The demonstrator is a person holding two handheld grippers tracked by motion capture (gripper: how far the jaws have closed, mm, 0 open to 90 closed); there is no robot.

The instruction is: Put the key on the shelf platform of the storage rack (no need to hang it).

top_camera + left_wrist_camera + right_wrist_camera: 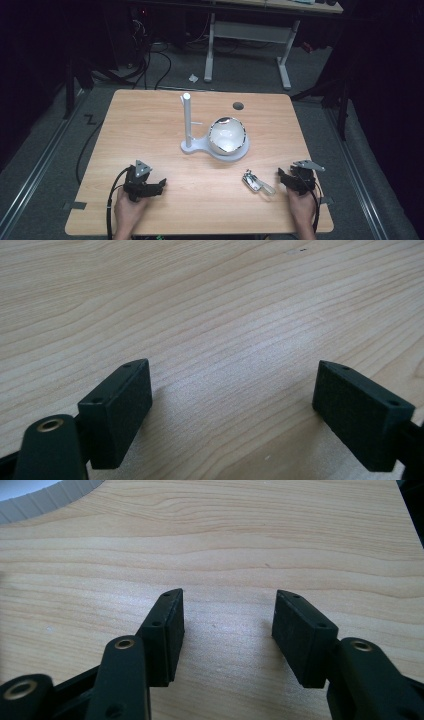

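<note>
A white stand (pixel 189 146) with an upright post (pixel 186 117) stands mid-table; its round base carries a shiny rounded bowl (pixel 227 136). A small silvery metal piece (pixel 257 182) lies flat on the wood near the front right. My left gripper (pixel 159 186) rests low at the front left, jaws pointing right. In the left gripper view the left gripper (pixel 232 370) is open over bare wood. My right gripper (pixel 283 180) sits just right of the metal piece. The right gripper view shows the right gripper (pixel 229 597) open and empty, with the stand's ribbed base edge (pixel 45 500) at top left.
The wooden table (pixel 150 125) has a dark round hole (pixel 238 105) behind the bowl. Behind the table stands a white-legged desk (pixel 250 35), with cables on the floor. Dark floor surrounds the table.
</note>
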